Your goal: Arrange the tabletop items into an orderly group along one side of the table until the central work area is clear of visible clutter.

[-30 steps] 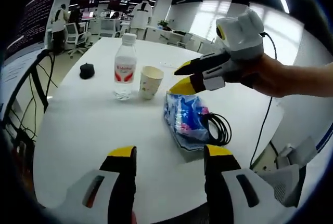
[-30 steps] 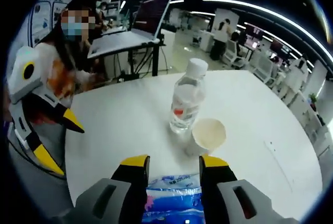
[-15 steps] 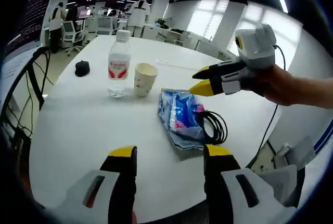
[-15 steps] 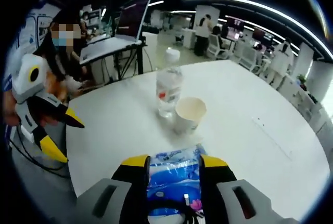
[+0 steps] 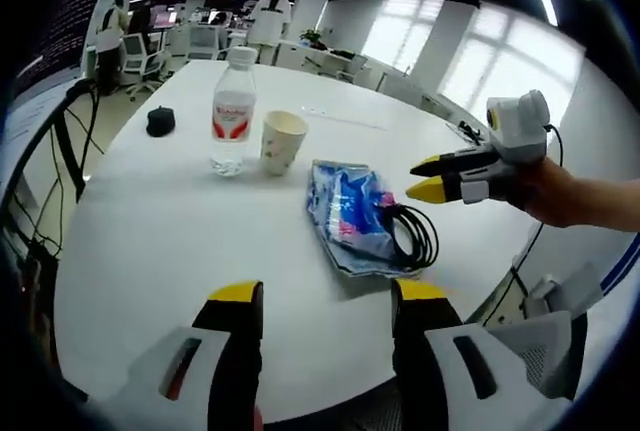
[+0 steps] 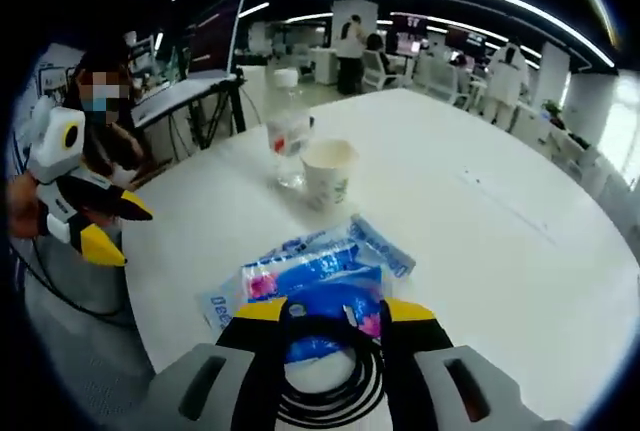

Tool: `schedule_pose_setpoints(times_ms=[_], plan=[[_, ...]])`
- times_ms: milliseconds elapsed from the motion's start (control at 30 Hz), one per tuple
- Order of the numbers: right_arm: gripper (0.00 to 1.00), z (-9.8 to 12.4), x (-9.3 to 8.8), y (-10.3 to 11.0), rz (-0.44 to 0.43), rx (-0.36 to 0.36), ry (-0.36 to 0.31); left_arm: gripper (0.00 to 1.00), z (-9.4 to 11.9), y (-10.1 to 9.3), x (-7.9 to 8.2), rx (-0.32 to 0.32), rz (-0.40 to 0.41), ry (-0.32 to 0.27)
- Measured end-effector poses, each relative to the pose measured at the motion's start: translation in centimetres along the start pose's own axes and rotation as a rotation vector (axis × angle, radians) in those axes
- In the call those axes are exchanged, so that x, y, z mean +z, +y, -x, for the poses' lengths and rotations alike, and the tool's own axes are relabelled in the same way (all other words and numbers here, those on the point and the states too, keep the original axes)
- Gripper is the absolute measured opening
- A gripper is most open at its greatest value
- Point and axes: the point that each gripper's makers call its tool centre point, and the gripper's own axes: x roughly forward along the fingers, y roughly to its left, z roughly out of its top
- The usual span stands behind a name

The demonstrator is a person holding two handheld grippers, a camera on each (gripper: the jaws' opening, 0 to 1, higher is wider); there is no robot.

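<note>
1. Four task items sit on the white table (image 5: 160, 241): a water bottle (image 5: 231, 123), a paper cup (image 5: 281, 141), a blue plastic packet (image 5: 350, 219) and a coiled black cable (image 5: 412, 236).
2. In the left gripper view the bottle stands upright at the far left of the group, with the paper cup just beside it on its right.
3. The blue packet lies flat nearer and to the right of the cup, apart from it.
4. The black cable rests on the packet's right edge, partly on the tabletop.
5. A small dark object (image 5: 160, 122) sits far left on the table, well apart from the bottle.
6. The left gripper (image 5: 325, 296) hovers over the near table edge, its yellow-tipped jaws spread apart with nothing between them.
7. The right gripper (image 5: 432, 177) is held in a hand (image 5: 555, 191) at the right, above the table and near the cable; its jaws stand slightly parted, gripping nothing.
8. In the right gripper view the right gripper (image 6: 325, 313) looks down on the cable (image 6: 330, 376) and packet (image 6: 300, 276), with its jaws on either side of the coil's far end.
9. Beyond them stand the cup (image 6: 329, 171) and bottle (image 6: 288, 131), side by side.
10. The left gripper (image 6: 112, 226) shows at the left edge of that view, off the table's side.
</note>
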Motion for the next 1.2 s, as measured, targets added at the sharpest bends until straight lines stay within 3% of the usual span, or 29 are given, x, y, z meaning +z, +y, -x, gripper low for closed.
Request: schedule_pose_setpoints(times_ms=[267, 633, 900, 1200], plan=[[0.34, 2.1, -3.4, -0.7, -0.113, -0.021, 0.014, 0.5, -0.8, -0.3, -0.4, -0.013, 0.03, 0.006], [0.33, 3.6, -5.9, -2.4, -0.208, -0.061, 0.002, 0.49, -0.9, -2.1, -1.2, -0.025, 0.045, 0.021], [0.3, 4.5, -8.0, -2.4, -0.31, -0.063, 0.008, 0.46, -1.0, -2.4, -2.5, -0.027, 0.076, 0.034], [0.27, 4.7, -9.3, -2.5, -0.393, -0.066, 0.01, 0.46, -1.5, -3.5, -2.7, -0.039, 0.063, 0.049]])
